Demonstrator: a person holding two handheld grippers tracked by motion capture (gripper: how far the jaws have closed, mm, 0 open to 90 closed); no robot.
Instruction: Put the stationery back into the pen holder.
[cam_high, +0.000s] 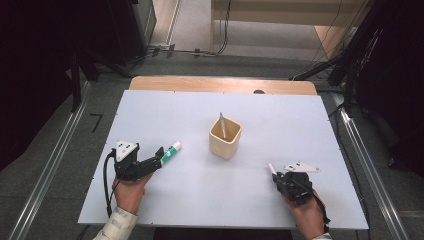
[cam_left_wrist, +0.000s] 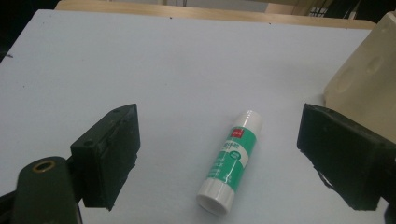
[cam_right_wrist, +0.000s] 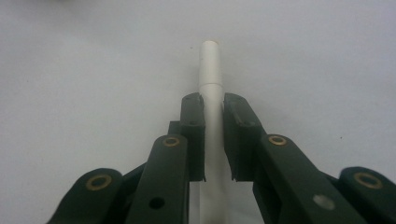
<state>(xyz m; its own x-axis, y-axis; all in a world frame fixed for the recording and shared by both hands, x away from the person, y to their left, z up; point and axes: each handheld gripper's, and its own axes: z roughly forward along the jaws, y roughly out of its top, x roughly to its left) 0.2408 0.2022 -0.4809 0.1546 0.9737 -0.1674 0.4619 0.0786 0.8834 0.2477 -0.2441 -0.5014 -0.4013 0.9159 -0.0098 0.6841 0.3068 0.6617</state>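
1. Glue stick (cam_left_wrist: 232, 159) lies flat on the white table (cam_high: 280, 110), between the wide-spread jaws of the left gripper (cam_high: 159, 154) but touching neither; being round, it could roll off if one jaw meets it before the other as they close
2. It lies slanted across the gap, cap end toward the cream cup (cam_high: 225, 137), so a squeeze off its middle could spin it or pop it out of the pads
3. White pen (cam_right_wrist: 211, 74) is pinched between the pressed-together jaws of the right gripper (cam_high: 274, 176), near the table's front right; its barrel is thin and smooth, so it could slide along the pads or tip once lifted
4. The cup stands mid-table with a grey stick (cam_high: 222, 125) leaning inside; if these things are meant for it, which is my guess, a held item coming in low could knock the rim and topple it, or jam against that stick
5. Both hands would converge on one small opening, so the grippers might bump each other
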